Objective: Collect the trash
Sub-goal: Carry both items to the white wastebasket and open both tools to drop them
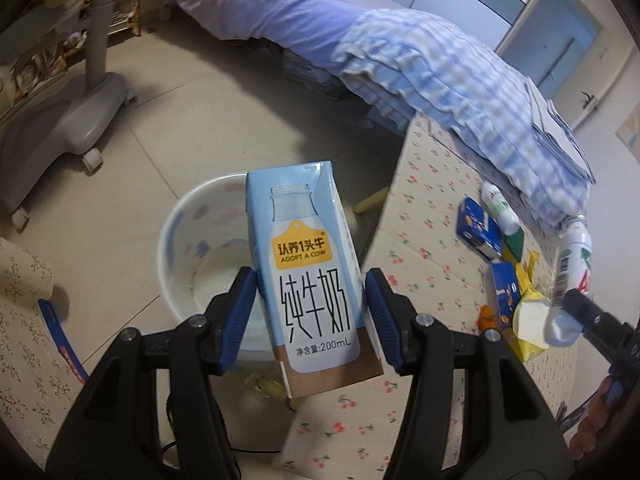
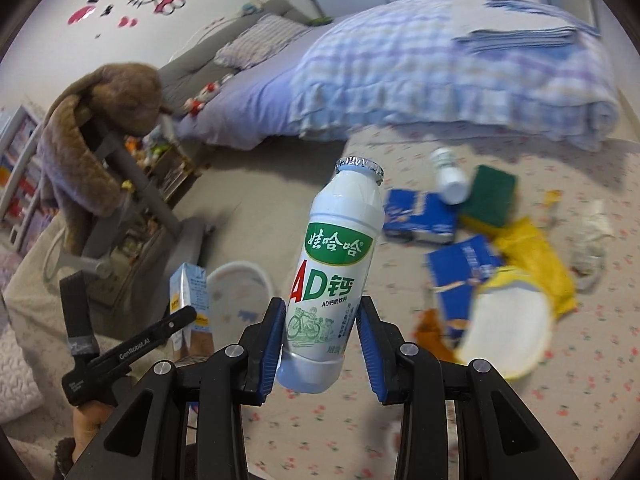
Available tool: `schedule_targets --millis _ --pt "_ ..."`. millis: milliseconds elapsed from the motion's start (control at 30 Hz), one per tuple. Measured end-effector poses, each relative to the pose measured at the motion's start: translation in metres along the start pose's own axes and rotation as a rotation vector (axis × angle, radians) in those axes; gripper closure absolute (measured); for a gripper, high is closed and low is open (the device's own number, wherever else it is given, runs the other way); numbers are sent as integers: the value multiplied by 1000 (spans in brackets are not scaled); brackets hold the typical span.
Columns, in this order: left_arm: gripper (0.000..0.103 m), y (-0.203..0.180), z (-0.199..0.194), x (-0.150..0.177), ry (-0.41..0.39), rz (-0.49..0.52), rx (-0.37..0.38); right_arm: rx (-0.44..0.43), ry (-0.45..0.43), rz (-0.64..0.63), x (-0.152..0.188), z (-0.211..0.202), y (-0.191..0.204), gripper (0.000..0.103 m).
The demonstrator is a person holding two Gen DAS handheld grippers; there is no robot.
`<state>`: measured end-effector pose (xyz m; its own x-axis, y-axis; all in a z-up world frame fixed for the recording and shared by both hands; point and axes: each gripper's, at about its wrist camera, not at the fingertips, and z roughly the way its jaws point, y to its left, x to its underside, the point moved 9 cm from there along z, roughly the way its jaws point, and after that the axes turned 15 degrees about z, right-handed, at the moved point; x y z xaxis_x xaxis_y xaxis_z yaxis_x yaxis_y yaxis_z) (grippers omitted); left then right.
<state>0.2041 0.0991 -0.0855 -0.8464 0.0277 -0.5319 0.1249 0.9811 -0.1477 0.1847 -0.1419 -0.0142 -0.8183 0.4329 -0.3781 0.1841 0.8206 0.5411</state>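
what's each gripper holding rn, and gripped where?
Left gripper: milk carton, pinched across its lower side walls. Right gripper: white drink bottle, pinched across its lower body, foil cap up.

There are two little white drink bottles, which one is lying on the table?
The small white bottle beside the green sponge lies on the flowered table. The other, the green-labelled bottle, is held up in the right gripper.

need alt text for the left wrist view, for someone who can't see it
The left claw grips an upright blue milk carton above a white basin on the tiled floor. To the right, a floral-covered table holds blue boxes and yellow wrappers, with a bed behind.
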Motion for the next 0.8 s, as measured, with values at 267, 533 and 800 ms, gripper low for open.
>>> schedule_targets --millis 267,533,800 --pt "45 43 25 8 57 -73 -33 -73 163 -46 38 93 51 66" --pt "17 74 26 16 84 -139 -100 -83 221 -48 57 129 60 66" --pt "13 96 10 28 101 -126 -195 -111 253 -78 63 144 71 65"
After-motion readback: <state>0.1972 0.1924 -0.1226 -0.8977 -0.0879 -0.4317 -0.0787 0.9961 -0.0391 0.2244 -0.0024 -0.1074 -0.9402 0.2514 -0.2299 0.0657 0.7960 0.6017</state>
